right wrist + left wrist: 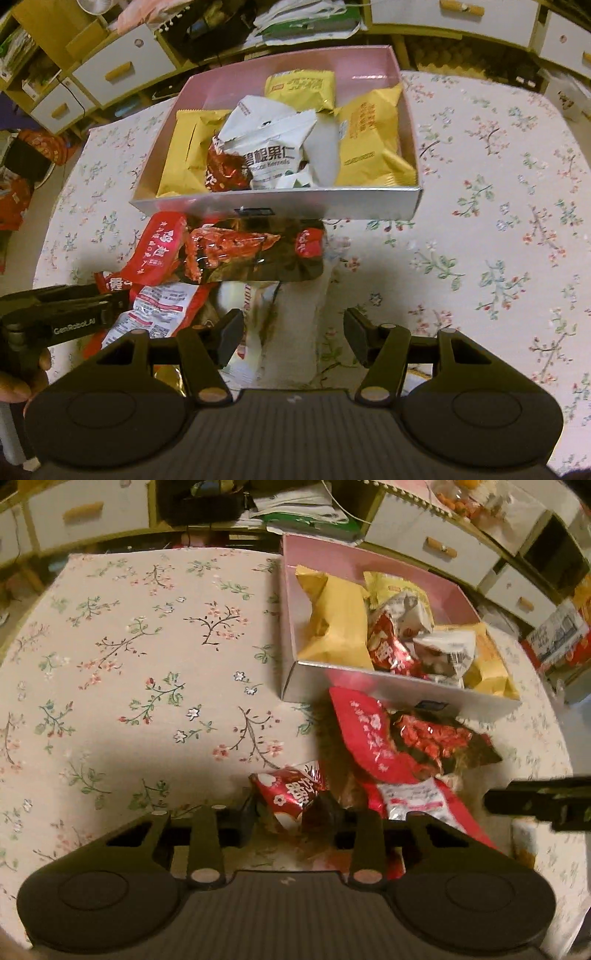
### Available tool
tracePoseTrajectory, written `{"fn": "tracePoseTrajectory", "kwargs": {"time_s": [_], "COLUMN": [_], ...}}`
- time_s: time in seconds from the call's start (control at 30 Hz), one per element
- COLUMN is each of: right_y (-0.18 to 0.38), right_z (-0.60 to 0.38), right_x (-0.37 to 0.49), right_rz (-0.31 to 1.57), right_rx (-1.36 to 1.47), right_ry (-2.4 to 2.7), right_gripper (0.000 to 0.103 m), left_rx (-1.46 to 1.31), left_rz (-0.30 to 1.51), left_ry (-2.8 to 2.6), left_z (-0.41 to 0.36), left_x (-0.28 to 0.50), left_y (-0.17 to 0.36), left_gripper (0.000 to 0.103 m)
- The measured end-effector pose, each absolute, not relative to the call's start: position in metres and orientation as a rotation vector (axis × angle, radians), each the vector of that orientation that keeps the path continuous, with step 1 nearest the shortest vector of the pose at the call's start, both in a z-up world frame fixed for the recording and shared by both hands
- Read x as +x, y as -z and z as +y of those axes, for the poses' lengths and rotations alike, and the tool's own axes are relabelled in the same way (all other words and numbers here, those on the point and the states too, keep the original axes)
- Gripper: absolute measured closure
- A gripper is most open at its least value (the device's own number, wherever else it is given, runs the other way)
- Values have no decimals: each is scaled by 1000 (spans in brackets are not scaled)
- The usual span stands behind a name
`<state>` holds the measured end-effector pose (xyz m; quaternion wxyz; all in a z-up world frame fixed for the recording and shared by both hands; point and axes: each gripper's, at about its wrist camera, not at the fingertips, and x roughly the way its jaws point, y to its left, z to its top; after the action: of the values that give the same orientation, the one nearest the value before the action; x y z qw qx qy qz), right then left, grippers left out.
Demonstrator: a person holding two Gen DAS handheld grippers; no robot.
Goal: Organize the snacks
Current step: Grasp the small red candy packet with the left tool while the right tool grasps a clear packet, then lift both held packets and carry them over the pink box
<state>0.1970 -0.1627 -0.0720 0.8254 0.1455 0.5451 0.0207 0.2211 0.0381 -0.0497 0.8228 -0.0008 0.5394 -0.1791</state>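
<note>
- The pink box beyond both sets of fingers already holds several yellow, white and red packets, so the sorting looks partly done.
- Loose packets lie before it: a long red bag, a dark chili packet, a pale packet.
- The right gripper stands open over the pale packet, not touching.
- The left gripper pinches a small red packet.

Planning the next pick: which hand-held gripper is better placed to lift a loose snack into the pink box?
Left. The left hand-held gripper already brackets the small red foil packet; the right hand-held gripper stands open over a white wrapper.
</note>
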Motion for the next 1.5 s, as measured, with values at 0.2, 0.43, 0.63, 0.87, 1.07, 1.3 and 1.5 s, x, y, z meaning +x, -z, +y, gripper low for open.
{"fn": "tracePoseTrajectory", "kwargs": {"time_s": [0.2,0.43,0.63,0.87,1.07,1.3,1.5], "right_y": [86,94,86,82,70,48,29], "right_z": [-155,-158,-159,-187,-209,-222,-231], "right_x": [202,203,194,178,176,179,179], "right_rz": [1193,1189,1203,1191,1151,1066,984], "right_rx": [291,267,279,343,334,337,330], "right_ry": [-41,-43,-24,45,154,201,210], "right_gripper": [54,77,87,88,88,88,88], "left_rx": [-18,-42,-68,-148,-158,-173,-198], "left_rz": [1148,1137,1054,1003,974,958,953], "left_ry": [367,328,284,291,324,342,344], "left_z": [39,48,60,69,63,54,48], "left_x": [222,220,209,206,204,208,217], "left_y": [47,42,8,-13,-20,-22,-26], "left_gripper": [70,72,73,73,73,73,73]}}
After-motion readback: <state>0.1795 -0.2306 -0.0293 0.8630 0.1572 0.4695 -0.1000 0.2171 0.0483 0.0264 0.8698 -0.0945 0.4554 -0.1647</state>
